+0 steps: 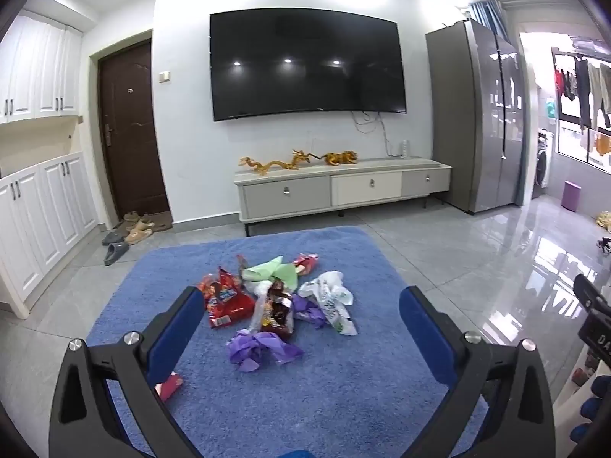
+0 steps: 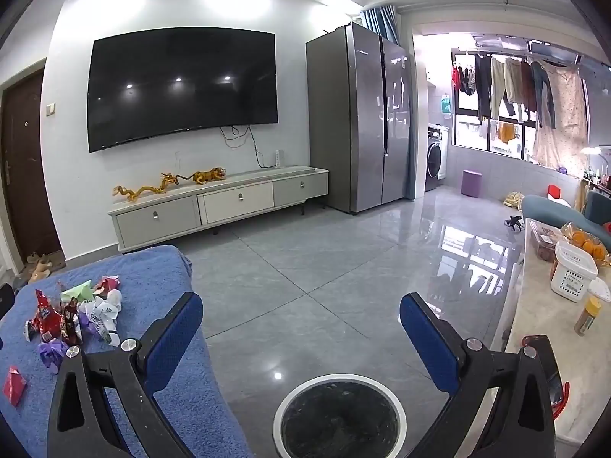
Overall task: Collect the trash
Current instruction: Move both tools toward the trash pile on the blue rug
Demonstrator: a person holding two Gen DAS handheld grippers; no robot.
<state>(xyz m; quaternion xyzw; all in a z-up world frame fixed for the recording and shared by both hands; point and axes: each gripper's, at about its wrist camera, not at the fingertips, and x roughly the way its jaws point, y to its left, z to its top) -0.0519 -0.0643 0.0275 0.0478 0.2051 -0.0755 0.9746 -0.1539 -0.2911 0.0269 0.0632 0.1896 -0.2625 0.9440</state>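
Trash is lying in a loose heap on a blue towel-like cloth (image 1: 336, 400), and the left gripper (image 1: 301, 305) is hovering over the near part of that cloth with its jaws standing wide and nothing between the blue pads. Just ahead of the gap between the jaws, a dark brown snack wrapper (image 1: 277, 311) is sitting in the middle of the heap. A red snack bag (image 1: 225, 301) is lying toward the left jaw, close to its tip. A white printed plastic bag (image 1: 332, 299) is lying toward the right jaw but well short of it. A crumpled purple wrapper (image 1: 259, 349) is resting nearest, between the jaws' lines, and a pale green piece (image 1: 273, 273) and a small red packet (image 1: 307, 261) are lying beyond the heap. A red scrap (image 1: 170, 385) is peeking out behind the left jaw.

The right gripper (image 2: 301, 305) is hanging over grey floor tiles (image 2: 305, 267), its jaws also spread wide and gripping nothing. A round bin (image 2: 340, 416) with a white rim and dark inside is sitting low between the jaws, close under them. The heap is lying off beyond the left jaw, on the cloth. A pale counter (image 2: 542, 328) with a white container (image 2: 573, 276) is running outside the right jaw.
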